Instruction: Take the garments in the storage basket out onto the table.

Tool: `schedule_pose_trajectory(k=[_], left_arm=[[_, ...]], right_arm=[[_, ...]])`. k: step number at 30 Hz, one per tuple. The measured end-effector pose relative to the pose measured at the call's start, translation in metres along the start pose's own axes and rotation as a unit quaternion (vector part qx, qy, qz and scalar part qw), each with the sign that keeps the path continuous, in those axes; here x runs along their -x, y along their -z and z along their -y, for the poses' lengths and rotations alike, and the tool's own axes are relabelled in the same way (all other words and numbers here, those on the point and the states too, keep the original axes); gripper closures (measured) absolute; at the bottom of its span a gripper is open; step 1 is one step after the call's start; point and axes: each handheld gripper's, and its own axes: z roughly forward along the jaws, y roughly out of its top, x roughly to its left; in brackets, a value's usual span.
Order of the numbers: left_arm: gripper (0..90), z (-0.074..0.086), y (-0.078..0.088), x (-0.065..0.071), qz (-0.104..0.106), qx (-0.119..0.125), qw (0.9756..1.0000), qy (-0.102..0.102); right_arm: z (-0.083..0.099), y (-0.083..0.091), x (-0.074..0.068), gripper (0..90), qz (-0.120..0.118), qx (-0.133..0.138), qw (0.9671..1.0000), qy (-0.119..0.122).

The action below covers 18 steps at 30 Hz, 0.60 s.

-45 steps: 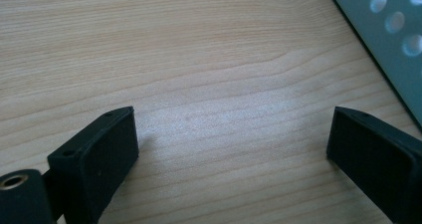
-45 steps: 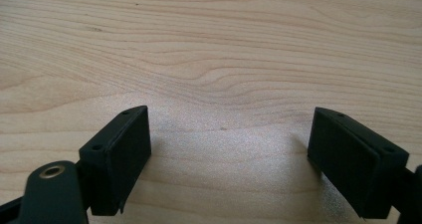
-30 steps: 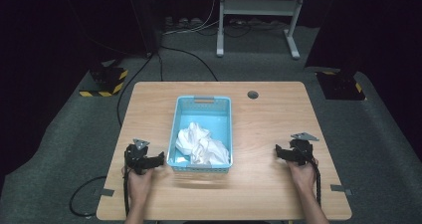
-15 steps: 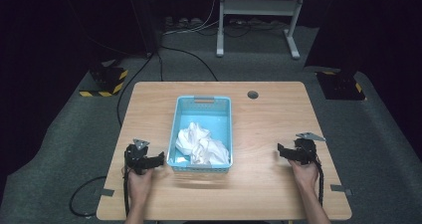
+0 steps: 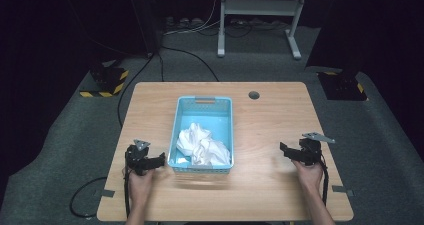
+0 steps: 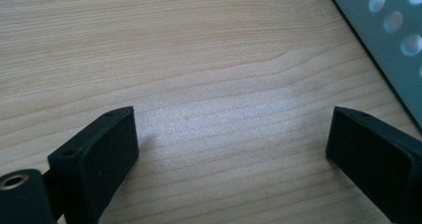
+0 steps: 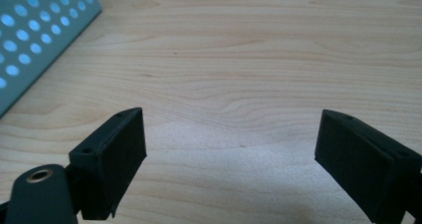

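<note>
Between grippers — basket [image 5: 226, 127] w/ cloth [image 5: 202, 144], fingers [image 6: 99, 159] apart.

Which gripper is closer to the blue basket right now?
Left. The left gripper sits right beside the blue basket, at its near left corner; the right gripper is well off to its right.

cloth [image 5: 202, 144] in basket [image 5: 177, 116], basket mid-table [image 5: 270, 120]

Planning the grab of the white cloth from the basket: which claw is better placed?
Probably the left claw: it is open beside the blue basket, near the white cloth. The right claw, also open, sits farther off.
</note>
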Motion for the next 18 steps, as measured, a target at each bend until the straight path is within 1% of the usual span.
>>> schedule_pose_trajectory(k=[8,16,18], left_arm=[[6.3,0.000,0.000,0.000,0.000,0.000,1.0000,0.000],[6.3,0.000,0.000,0.000,0.000,0.000,1.0000,0.000],[6.3,0.000,0.000,0.000,0.000,0.000,1.0000,0.000]], right_arm=[[-0.006,0.007,-0.006,11.1,-0.012,0.016,0.9998,0.004],[-0.010,0.010,-0.011,10.8,-0.015,0.027,0.9995,0.005],[-0.011,0.011,-0.012,10.7,-0.015,0.030,0.9994,0.009]])
